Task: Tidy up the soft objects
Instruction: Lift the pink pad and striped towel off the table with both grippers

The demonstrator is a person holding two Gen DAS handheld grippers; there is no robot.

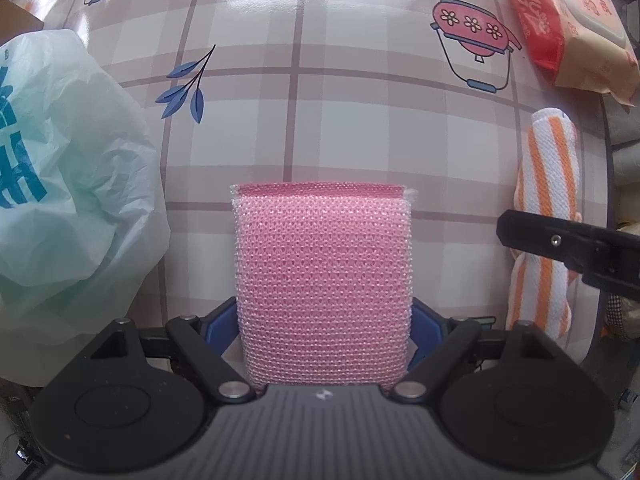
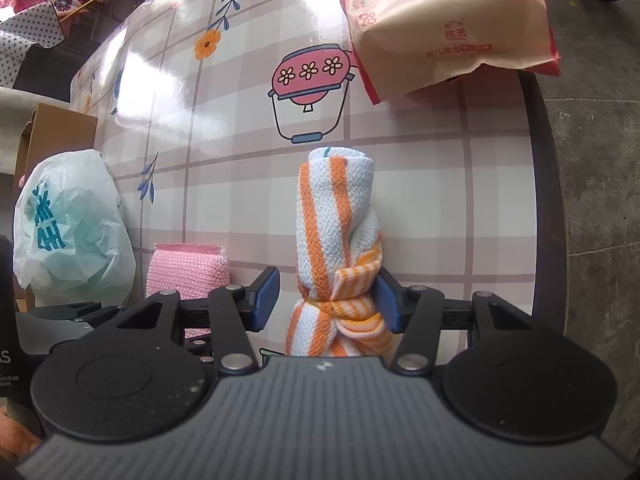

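A pink mesh sponge (image 1: 324,280) sits between the blue pads of my left gripper (image 1: 324,326), which is shut on it at table level. The sponge also shows in the right wrist view (image 2: 186,270). A knotted orange-and-white striped towel (image 2: 338,248) lies between the pads of my right gripper (image 2: 326,300). The right pad touches the towel; the left pad stands apart from it, so the jaws are open. The towel also shows at the right of the left wrist view (image 1: 546,216), with a black finger (image 1: 560,240) of the right gripper across it.
A crumpled pale green plastic bag (image 1: 68,184) lies at the left, also in the right wrist view (image 2: 70,232). A pack of wet wipes (image 2: 444,20) lies at the far right near the table's edge (image 2: 544,184). A cardboard box (image 2: 52,136) stands behind the bag.
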